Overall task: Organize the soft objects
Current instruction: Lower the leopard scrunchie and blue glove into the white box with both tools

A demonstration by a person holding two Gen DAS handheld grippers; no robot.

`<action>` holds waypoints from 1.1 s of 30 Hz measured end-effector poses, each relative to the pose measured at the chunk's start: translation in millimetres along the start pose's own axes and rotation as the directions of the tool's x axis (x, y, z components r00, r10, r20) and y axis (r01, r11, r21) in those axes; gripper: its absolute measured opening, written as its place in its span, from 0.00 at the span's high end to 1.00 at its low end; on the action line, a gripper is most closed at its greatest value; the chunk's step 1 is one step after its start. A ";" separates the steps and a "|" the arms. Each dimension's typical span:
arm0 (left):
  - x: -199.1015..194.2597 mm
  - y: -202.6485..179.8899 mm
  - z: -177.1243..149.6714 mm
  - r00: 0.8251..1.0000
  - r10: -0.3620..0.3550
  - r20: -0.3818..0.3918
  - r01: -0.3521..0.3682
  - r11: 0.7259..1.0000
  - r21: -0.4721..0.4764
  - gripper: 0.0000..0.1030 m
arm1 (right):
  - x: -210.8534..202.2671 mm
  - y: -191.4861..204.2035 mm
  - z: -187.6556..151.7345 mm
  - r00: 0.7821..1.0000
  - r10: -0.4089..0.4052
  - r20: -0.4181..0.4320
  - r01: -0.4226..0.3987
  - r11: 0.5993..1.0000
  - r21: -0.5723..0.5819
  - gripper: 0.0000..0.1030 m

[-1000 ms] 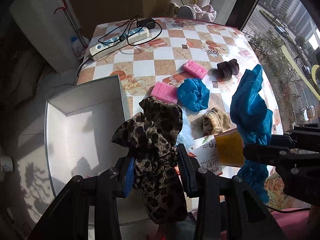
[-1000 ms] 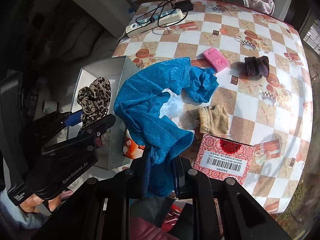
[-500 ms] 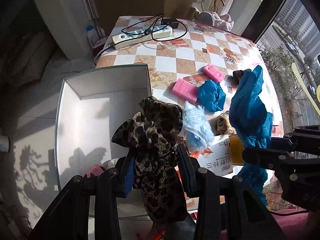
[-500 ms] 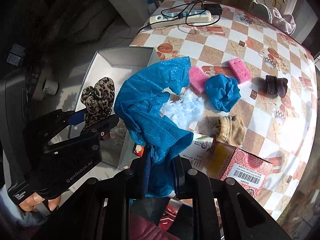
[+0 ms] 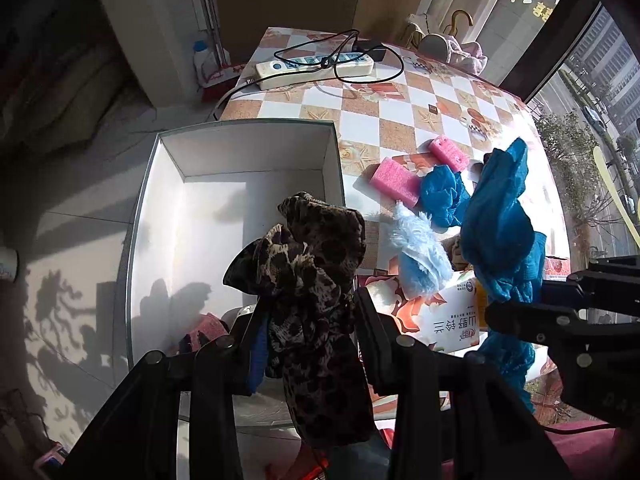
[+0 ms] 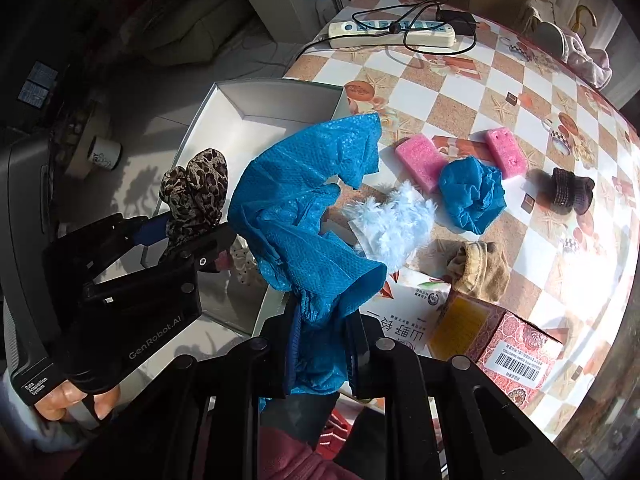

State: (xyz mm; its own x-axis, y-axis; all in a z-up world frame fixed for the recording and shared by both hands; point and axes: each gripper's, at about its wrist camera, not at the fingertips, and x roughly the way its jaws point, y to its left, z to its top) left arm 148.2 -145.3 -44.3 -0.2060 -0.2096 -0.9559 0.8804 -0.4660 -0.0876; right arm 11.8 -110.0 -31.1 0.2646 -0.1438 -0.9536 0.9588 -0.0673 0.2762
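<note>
My left gripper is shut on a leopard-print cloth, held over the near end of a white open box that stands left of the table. My right gripper is shut on a crumpled blue plastic cover, hanging at the table's near left edge beside the box. In the right wrist view the left gripper shows with the leopard cloth above the box. A few small items, one of them pinkish-red, lie in the box's near end.
On the checkered table lie two pink sponges, a second blue cover, a light-blue fluffy piece, a tan sock, a dark knit piece, cartons and a power strip. A mug stands on the floor.
Both grippers have moved left with their cloths. The box now lies more fully under the left gripper, and the table items have shifted right in both views.
</note>
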 end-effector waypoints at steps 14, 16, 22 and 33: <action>-3.1 19.4 -6.3 1.000 0.006 0.006 -0.006 0.999 -0.041 0.59 | 6.9 17.3 5.9 1.000 -0.005 -0.014 0.004 0.999 -0.036 0.80; -2.9 22.1 -6.9 1.000 0.007 0.005 -0.007 0.999 -0.047 0.59 | 7.8 19.8 6.7 1.000 -0.005 -0.016 0.004 0.999 -0.041 0.80; -2.8 28.2 -8.5 1.000 0.006 0.005 -0.006 0.998 -0.058 0.59 | 10.7 25.2 8.9 1.000 -0.005 -0.026 0.003 0.999 -0.053 0.80; -0.2 35.3 -9.2 1.000 0.000 0.001 0.000 0.997 -0.079 0.59 | 15.4 30.2 11.6 0.999 -0.011 -0.041 0.008 0.998 -0.070 0.80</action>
State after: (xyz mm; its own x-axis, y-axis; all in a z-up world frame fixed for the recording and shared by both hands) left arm 183.2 -153.8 -49.8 -0.2063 -0.2103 -0.9556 0.9113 -0.3970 -0.1094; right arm 43.6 -125.6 -36.0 0.2577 -0.1021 -0.9608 0.9659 0.0004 0.2591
